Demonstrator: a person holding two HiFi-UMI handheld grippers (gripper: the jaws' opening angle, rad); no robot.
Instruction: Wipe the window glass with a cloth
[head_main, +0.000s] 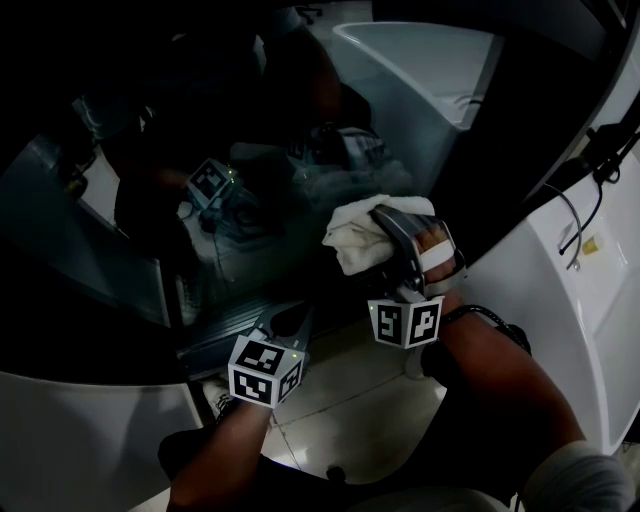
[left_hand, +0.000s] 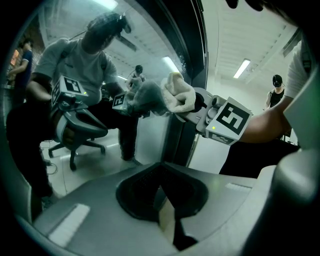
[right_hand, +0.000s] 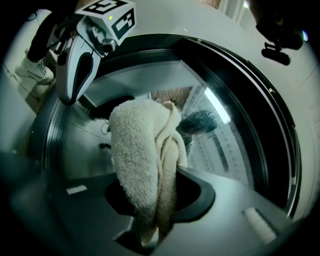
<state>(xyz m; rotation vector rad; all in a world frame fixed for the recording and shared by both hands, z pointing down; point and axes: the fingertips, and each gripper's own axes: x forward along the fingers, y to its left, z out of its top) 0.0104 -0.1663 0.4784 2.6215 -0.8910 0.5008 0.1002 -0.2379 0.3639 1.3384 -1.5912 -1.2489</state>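
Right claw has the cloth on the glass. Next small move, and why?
Probably slide the right claw sideways across the window glass: the cloth, pinched in its jaws, touches the pane, and the left claw sits shut and empty below.

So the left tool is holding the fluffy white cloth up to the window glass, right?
No, the right tool holds the fluffy white cloth up to the window glass; the left tool is shut on nothing. The right gripper view shows it.

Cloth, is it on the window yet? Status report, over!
Right gripper shut on cloth. Cloth against window glass. Left gripper shut, empty, lower down. Nothing in the way.
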